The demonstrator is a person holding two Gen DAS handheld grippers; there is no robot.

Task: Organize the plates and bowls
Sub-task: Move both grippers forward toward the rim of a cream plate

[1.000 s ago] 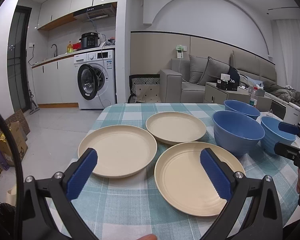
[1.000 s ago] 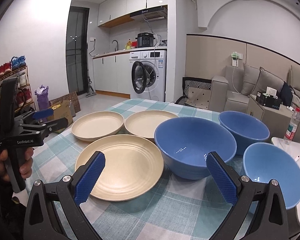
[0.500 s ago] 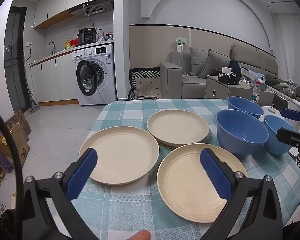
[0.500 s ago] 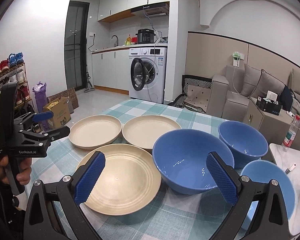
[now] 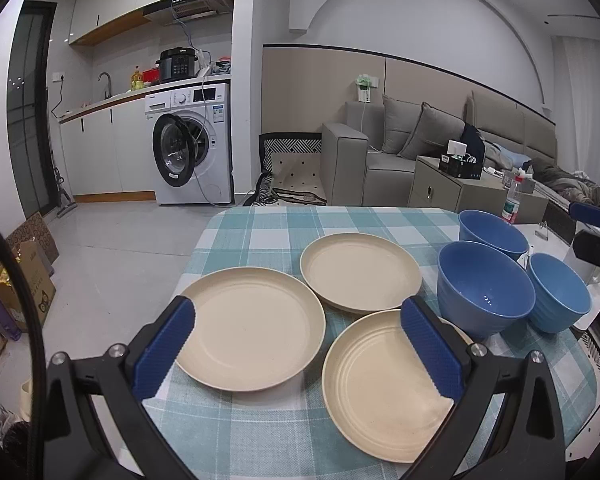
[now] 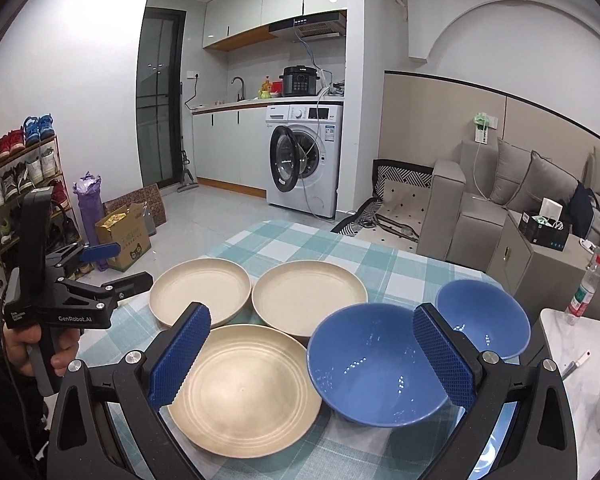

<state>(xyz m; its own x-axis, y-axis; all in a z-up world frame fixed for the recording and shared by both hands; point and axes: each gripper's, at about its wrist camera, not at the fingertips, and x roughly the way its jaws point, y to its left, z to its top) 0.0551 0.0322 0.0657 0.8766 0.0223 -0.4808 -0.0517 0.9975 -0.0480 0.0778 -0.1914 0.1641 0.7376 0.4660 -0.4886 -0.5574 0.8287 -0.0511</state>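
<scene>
Plates and bowls lie on a table with a teal checked cloth (image 5: 260, 232). Seen from the left wrist, the landmark is the big blue bowl (image 5: 485, 294). Left of it are 3 beige plates: the far plate (image 5: 360, 278) just beside the bowl, the left plate (image 5: 252, 326) further left, and the near ribbed plate (image 5: 384, 384) in front of the bowl, its rim very close to the bowl's foot. Behind the big bowl stands a second blue bowl (image 5: 492, 232), and to its right a third blue bowl (image 5: 558, 298), touching or almost touching it. All bowls stand upright, mouth up; plates lie flat. Behind the table are a washing machine (image 5: 192, 148) and a grey sofa (image 5: 380, 152). The left gripper (image 5: 296, 350) hangs above the near edge of the table, level, with jaws wide apart and nothing between them.

From the right wrist, the big blue bowl (image 6: 380, 364) is again the landmark. The ribbed plate (image 6: 246, 388) is left of it, touching or nearly so; 2 smooth plates (image 6: 200, 292) (image 6: 308, 296) lie behind that. The second bowl (image 6: 484, 320) is behind-right of the big one. The right gripper (image 6: 312, 358) is above the near edge, level, jaws wide open and empty, 1 pad over the ribbed plate and 1 over the big bowl. Far left of the bowl, a hand (image 6: 24, 344) holds the left gripper upright by its handle. A water bottle (image 6: 582, 290) stands right of the bowls.
</scene>
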